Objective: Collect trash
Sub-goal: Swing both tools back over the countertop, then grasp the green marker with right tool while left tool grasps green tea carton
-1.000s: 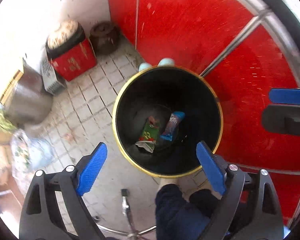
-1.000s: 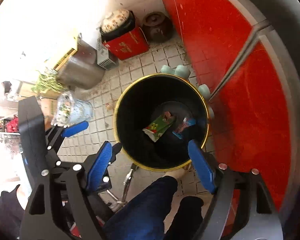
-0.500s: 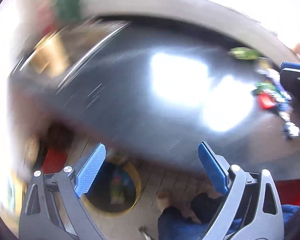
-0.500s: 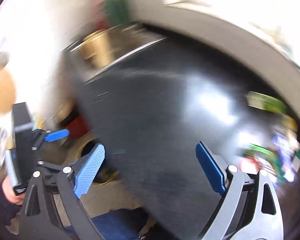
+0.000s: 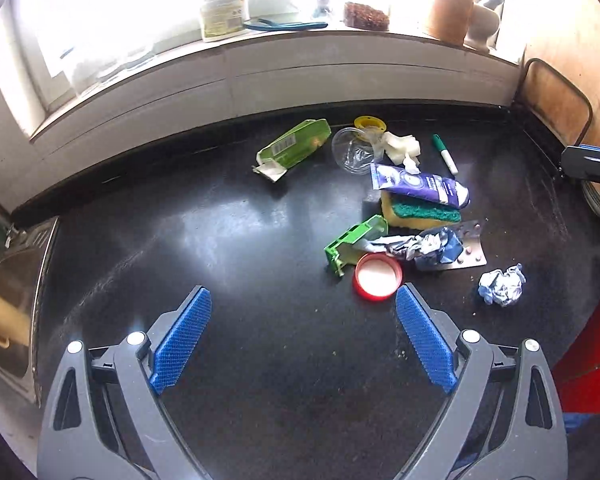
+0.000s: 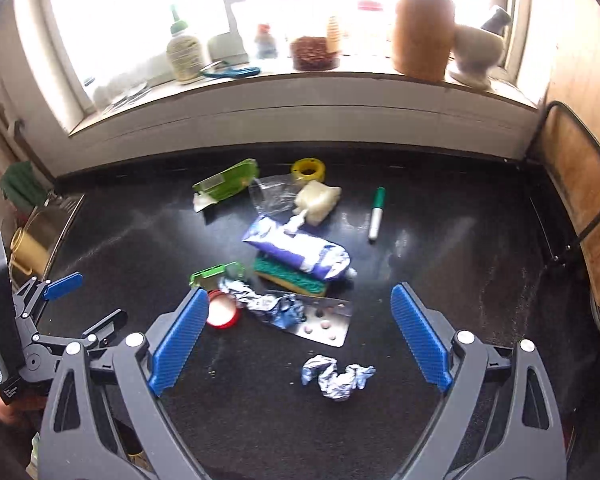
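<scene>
Both grippers, left [image 5: 302, 340] and right [image 6: 298, 334], hung spread, empty; I judged the foil ball [image 6: 337, 375] light, crushable, pinchable across its middle.

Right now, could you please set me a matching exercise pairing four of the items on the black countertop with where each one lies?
Items:
1. purple tube
2. red lid
3. green marker
4. crumpled foil ball

Places:
A. alone, nearest the right gripper
B. lying across the yellow-green sponge
C. apart, right of the pile
D. beside the small green carton

Pairs: 1-B, 2-D, 3-C, 4-A
</scene>
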The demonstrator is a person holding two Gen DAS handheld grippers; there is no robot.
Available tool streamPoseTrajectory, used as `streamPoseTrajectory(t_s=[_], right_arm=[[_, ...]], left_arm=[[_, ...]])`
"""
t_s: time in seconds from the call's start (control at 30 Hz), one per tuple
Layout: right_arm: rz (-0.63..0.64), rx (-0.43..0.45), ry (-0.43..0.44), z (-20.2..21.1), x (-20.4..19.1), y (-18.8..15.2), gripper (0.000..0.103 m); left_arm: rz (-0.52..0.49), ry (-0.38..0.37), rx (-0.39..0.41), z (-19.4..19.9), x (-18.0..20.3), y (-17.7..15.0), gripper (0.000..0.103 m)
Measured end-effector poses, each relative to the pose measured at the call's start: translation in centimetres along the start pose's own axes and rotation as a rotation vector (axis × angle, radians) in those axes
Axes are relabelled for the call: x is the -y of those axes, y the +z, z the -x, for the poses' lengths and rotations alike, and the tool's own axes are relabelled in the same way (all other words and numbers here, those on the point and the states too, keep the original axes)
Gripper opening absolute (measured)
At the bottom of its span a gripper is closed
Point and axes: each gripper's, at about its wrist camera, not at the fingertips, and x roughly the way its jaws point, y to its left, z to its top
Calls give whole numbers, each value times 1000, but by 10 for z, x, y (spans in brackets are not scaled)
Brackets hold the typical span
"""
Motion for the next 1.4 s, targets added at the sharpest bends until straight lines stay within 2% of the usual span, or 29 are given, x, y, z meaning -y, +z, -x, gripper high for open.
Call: streamPoseTrajectory(t_s=[0.23, 0.33, 0.53, 0.7, 0.87, 1.0, 1.07, 1.13, 1.2, 1.23, 1.3, 1.33, 1.37, 1.4], right_arm=[[-32, -6, -13, -13, 13, 14, 89], [-40, -23, -16, -28, 23, 22, 89], [-90, -98, -31, -89, 50, 43, 89], [-112, -175, -70, -152, 70, 55, 88], [-121, -249, -112, -211, 87, 61, 82], [-102, -273, -146, -238, 92, 63, 78], [-100, -274, -152, -244, 94, 64, 72], [-95, -278, -154, -248, 94, 64, 67], [-73, -267, -157, -250, 91, 63, 65], [-68, -262, -153, -251, 89, 63, 61], [-50, -245, -143, -248, 85, 62, 42], [-41, -239, -138, -246, 82, 61, 20], [-30, -238, -128, -245, 79, 60, 14], [-26, -242, -122, -244, 77, 59, 14]], left_arm=[[-27, 7, -26, -34, -5, 29, 91], [-55, 13, -43, -64, -18, 52, 91], [-82, 10, -52, -133, -39, 105, 91], [-100, -5, -76, -191, -50, 134, 91], [-175, -26, -93, -232, -50, 147, 91], [-211, -42, -105, -252, -47, 148, 90], [-212, -57, -86, -254, -46, 148, 88], [-204, -67, -76, -253, -46, 148, 79], [-183, -72, -71, -252, -47, 151, 55], [-176, -66, -76, -251, -45, 150, 52], [-168, -51, -86, -247, -43, 148, 45], [-162, -46, -88, -243, -41, 147, 43], [-153, -41, -92, -238, -39, 145, 39], [-144, -33, -99, -233, -39, 144, 35]])
